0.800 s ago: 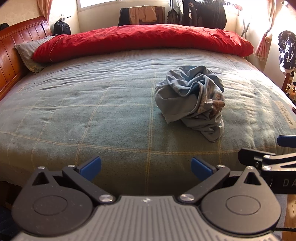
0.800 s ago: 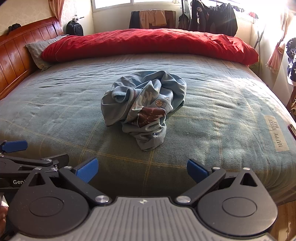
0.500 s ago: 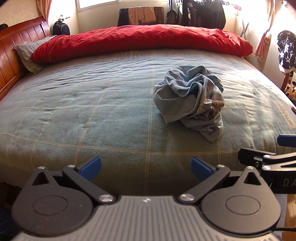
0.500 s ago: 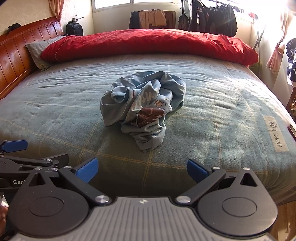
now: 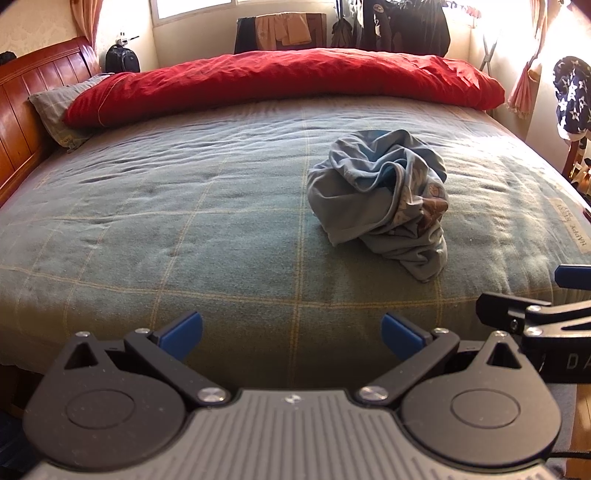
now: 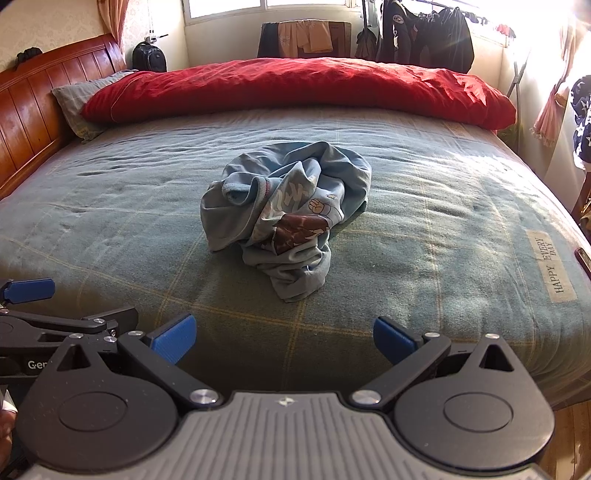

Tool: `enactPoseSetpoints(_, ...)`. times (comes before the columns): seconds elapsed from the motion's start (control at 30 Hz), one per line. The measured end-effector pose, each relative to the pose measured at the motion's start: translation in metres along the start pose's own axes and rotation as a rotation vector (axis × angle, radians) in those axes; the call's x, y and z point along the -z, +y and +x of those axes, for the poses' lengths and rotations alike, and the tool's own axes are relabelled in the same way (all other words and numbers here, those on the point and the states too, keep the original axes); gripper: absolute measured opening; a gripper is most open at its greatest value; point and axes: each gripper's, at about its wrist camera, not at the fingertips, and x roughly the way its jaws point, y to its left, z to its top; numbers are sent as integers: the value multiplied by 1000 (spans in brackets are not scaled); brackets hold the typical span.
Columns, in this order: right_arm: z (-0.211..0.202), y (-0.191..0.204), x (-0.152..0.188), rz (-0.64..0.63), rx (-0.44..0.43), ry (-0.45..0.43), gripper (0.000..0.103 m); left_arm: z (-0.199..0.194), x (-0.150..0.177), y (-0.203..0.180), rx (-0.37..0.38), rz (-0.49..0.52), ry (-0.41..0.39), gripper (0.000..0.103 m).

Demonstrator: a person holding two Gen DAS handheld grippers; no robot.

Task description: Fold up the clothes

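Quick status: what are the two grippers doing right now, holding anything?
Left gripper: jaws open, empty.
Right gripper: jaws open, empty.
Crumpled blue shirt lies untouched on the bed.

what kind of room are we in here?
A home bedroom, most likely. A wide bed with a wooden headboard fills the view, a red duvet is bunched along its far side, and clothes hang by the window. A crumpled blue garment lies on the bed.

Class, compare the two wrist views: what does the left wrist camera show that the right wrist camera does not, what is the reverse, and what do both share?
Only the left wrist view shows the left gripper head-on, open. Only the right wrist view shows the right gripper head-on, open, and the shirt's brown print clearly. Both show the crumpled blue shirt on the green plaid blanket and the red duvet.
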Motion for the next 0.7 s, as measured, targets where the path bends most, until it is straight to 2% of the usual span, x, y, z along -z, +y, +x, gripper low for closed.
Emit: enactPoseSetpoints(0.7, -2, 1, 0, 2, -1, -5, 103, -3, -1, 0, -1, 1, -5, 102)
